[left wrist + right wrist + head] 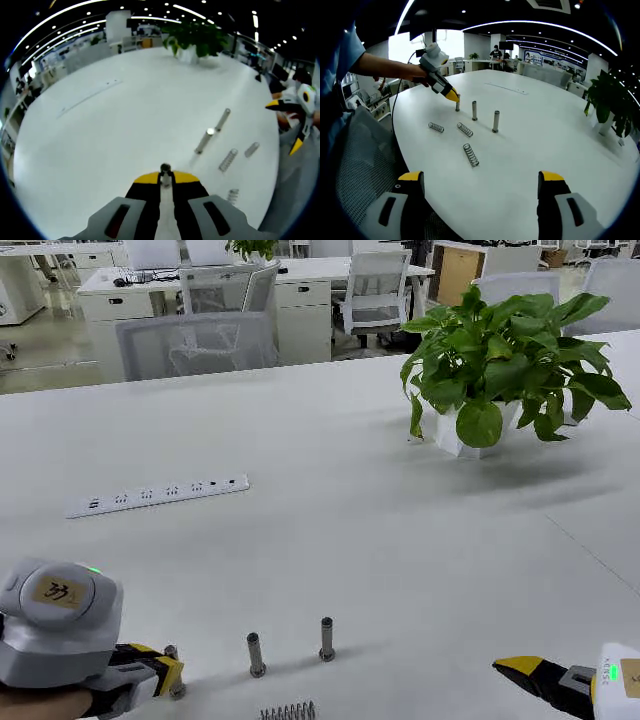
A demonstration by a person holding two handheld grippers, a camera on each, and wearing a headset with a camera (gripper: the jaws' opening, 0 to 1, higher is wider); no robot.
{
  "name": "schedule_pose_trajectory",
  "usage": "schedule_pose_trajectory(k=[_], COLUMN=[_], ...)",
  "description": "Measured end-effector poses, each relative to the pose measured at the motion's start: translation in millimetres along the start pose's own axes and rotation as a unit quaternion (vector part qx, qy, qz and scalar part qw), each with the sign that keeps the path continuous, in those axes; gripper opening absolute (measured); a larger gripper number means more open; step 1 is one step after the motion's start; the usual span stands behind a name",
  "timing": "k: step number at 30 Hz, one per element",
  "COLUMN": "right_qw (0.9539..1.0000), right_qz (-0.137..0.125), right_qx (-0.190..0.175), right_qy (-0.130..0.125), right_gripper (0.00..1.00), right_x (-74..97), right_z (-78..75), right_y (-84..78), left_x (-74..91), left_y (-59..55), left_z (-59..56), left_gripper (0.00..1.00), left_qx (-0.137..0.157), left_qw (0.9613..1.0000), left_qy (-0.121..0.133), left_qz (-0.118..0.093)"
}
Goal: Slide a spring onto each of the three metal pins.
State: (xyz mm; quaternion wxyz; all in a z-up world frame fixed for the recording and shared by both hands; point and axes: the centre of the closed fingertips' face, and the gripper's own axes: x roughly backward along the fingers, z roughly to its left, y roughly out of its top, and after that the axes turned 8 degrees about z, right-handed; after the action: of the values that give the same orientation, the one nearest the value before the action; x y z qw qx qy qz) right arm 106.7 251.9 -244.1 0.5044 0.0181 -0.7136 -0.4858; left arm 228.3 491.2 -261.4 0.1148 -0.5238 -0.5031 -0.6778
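Your left gripper is clenched on the left pin, which stands just to the left of the middle pin. In the left gripper view its yellow tips close around the pin's top. Your right gripper is released, with its jaws spread wide and nothing between them. It hovers well to the right of the middle pin, low over the table.

The right pin stands upright just to the right of the middle pin. The three pins are bare. The springs lie flat on your side of the middle pin, between it and the table's rounded near edge, each apart from the others. That strip by the edge is narrow.

Beyond the middle pin the tabletop runs wide and bare. The power strip lies far off to the left and the potted plant stands far off to the right. A mesh chair sits at the near edge, on your side of the middle pin.

A tan sticker on the left gripper's round cap carries handwritten digits, perhaps "33", though you cannot read them surely.
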Motion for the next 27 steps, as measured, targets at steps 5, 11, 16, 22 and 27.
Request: schedule_pose_trajectory(k=[5,11,16,22,27], right_qw=[1.0,1.0,1.0,1.0,1.0], right_qz=[0.001,0.003,0.004,0.006,0.006], right_qx=[0.0,0.003,0.003,0.005,0.005], right_qy=[0.0,0.001,0.001,0.001,0.002], right_gripper=[0.95,0.95,0.95,0.95,0.95], right_x=[-0.3,-0.6,-0.7,-1.1,-1.2], right_z=[0.0,0.5,0.0,0.2,1.0], right_y=[-0.4,-1.1,-1.8,-2.2,-2.2], left_x=[0.4,0.4,0.7,1.7,2.1], left_y=[-0.8,-1.6,-1.5,-2.8,-3.2], left_z=[1.3,2.1,1.3,-1.3,-1.8], left_gripper=[0.08,0.08,0.08,0.08,0.08], left_qx=[0.003,0.006,0.004,-0.001,-0.002], left_qw=[1.0,1.0,1.0,0.9999,0.9998], left_qy=[0.002,0.002,0.003,0.005,0.009], left_qz=[-0.004,-0.005,-0.008,-0.011,-0.016])
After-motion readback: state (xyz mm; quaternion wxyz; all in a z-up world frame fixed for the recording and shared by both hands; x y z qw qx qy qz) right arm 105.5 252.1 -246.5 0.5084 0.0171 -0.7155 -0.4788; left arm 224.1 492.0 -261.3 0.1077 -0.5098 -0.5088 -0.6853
